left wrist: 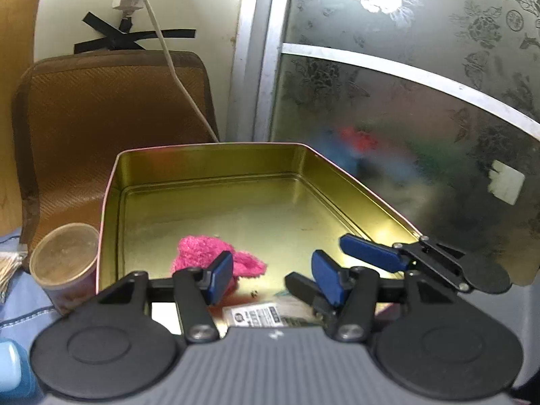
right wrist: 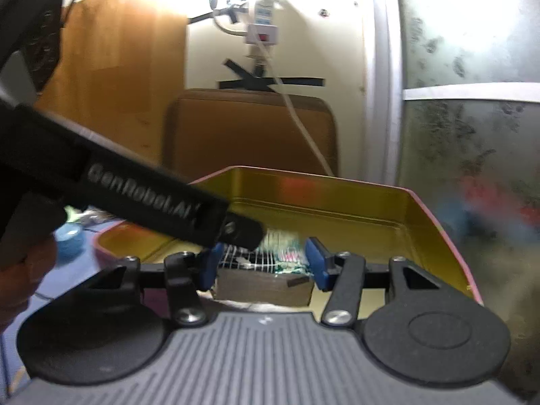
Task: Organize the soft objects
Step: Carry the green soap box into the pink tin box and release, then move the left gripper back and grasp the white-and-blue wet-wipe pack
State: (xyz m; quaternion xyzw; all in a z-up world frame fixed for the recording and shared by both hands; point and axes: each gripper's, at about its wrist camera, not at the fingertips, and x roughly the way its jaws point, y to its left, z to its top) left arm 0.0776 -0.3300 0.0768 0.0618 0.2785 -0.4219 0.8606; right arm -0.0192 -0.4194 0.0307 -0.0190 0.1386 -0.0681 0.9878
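One tin, one pink soft cloth in it, two tongs over the tin's near edge.

Counts: one open gold tin [left wrist: 111, 182], one fuzzy pink cloth [left wrist: 199, 251] on the tin's floor at its near left, one cup [left wrist: 64, 256] just left of the tin, one printed white label [left wrist: 256, 315] at the tin's near edge, print too small to read. Left tongs [left wrist: 273, 278] open, nothing between the pads, the cloth just behind the left pad. Left wrist view alone shows the cloth and cup. Right wrist view alone shows a blurred striped thing [right wrist: 280, 253] between the pads of the right tongs [right wrist: 264, 266]; cannot tell if gripped. Also only there: "GenRobot.AI" on the left tool's black body, and a blue round thing [right wrist: 69, 239] left of the tin.
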